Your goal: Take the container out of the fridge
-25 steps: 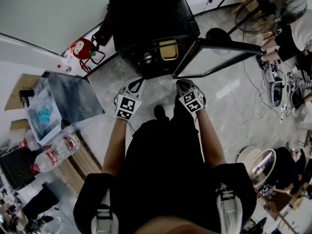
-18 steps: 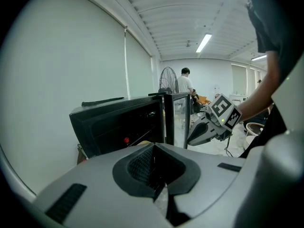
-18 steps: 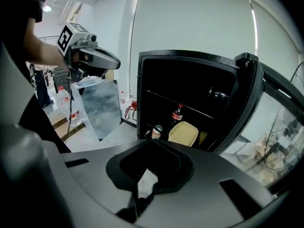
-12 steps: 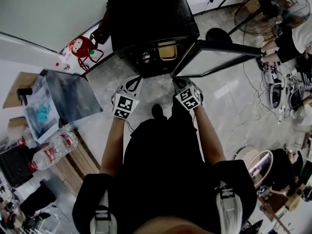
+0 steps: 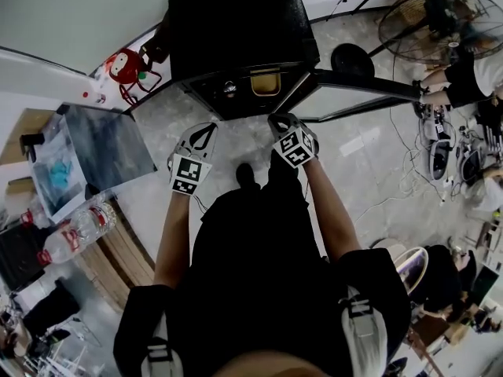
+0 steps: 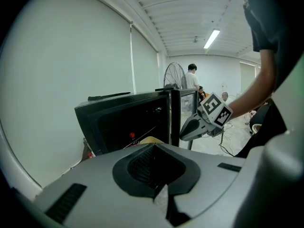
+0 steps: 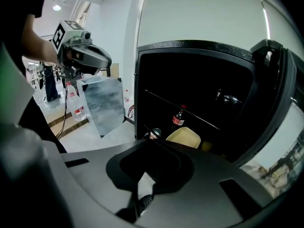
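The person stands facing a small black fridge set on the pale floor, its glass door swung wide to the person's right. Inside, on the lower level under the wire shelf, sits the pale yellow container, close to the front opening and not touched by anything. A small bottle with a red label stands just behind it to the left, and a round metal-looking thing that I can't identify is beside it. The left gripper is held out in front of the fridge's left half, clear of the opening. Its fingers are drawn together with nothing between them, only a thin seam showing. The right gripper is held a little closer in, near the hinge edge of the open door and roughly in line with the container. Its fingers are likewise pressed together and empty. Both point towards the fridge, well apart from each other, and neither has reached inside. Off to the left a grey panel leans by the wall, with two clear water bottles lying near it on a wooden surface. A red toy is against the wall beside the fridge, and a standing fan is over on the right.
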